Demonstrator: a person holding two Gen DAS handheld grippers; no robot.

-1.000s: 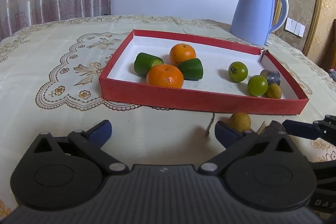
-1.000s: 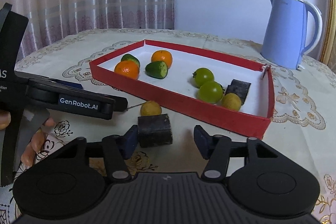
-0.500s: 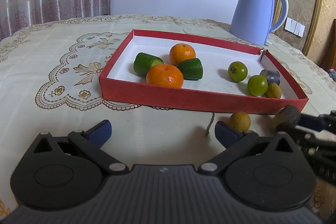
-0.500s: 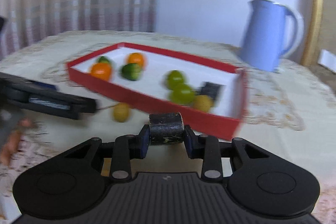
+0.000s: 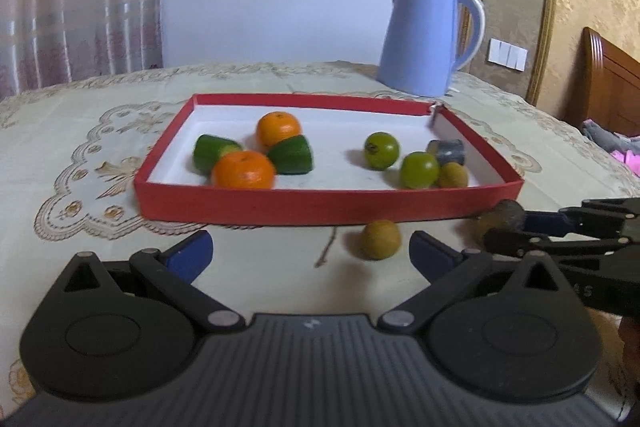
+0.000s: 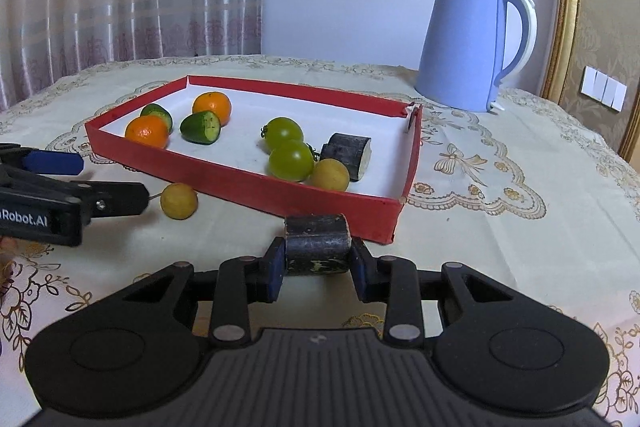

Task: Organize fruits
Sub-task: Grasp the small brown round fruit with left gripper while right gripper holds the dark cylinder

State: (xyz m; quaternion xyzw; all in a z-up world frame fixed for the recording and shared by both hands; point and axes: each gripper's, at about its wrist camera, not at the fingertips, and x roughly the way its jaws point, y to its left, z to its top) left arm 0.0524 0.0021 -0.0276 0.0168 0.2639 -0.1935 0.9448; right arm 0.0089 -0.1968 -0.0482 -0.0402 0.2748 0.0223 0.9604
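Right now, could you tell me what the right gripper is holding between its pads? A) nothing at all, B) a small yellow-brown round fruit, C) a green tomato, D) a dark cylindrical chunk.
D: in the right wrist view the right gripper has its blue pads pressed on both ends of the dark cylindrical chunk, just in front of the red tray.
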